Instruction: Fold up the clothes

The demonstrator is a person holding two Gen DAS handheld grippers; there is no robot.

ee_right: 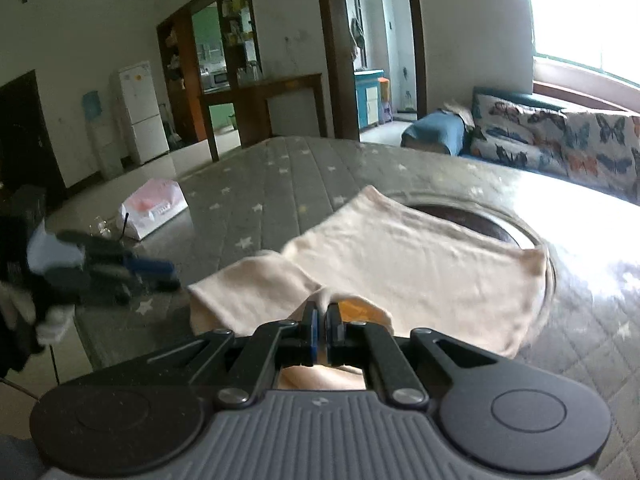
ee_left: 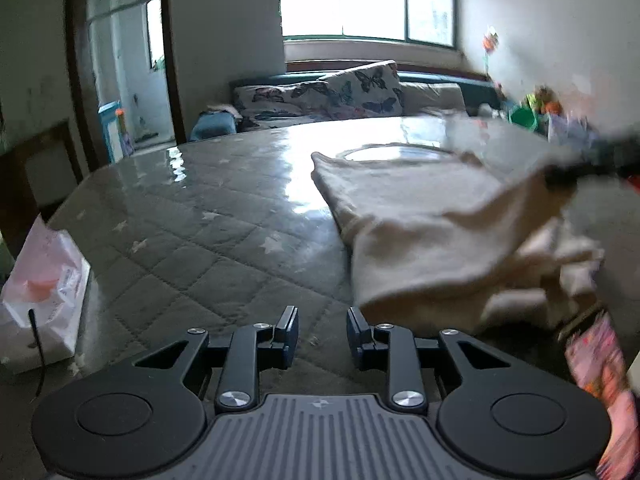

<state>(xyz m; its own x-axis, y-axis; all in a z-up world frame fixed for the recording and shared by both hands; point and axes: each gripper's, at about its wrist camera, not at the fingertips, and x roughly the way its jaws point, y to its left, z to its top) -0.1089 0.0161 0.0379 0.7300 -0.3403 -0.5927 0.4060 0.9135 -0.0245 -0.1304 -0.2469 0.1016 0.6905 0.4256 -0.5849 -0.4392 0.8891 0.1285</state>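
Note:
A cream garment [ee_left: 420, 232] lies partly folded on the grey quilted star-print cover [ee_left: 200, 220] of the table. In the right wrist view my right gripper [ee_right: 323, 312] is shut on a bunched edge of the cream garment [ee_right: 420, 272], lifting that edge over the rest of the cloth. The left wrist view shows the same gripper [ee_left: 560, 176] blurred at the right, with cloth hanging from it. My left gripper [ee_left: 322, 320] stands open just left of the garment's near fold, with nothing between its fingers. It also shows blurred at the left of the right wrist view as the left gripper [ee_right: 160, 272].
A white and pink plastic bag [ee_left: 44, 292] sits at the cover's left edge. A round glass ring [ee_right: 472, 220] lies partly under the garment. Behind the table stands a sofa with butterfly cushions [ee_left: 340, 92]. A colourful packet [ee_left: 600, 380] is at the near right.

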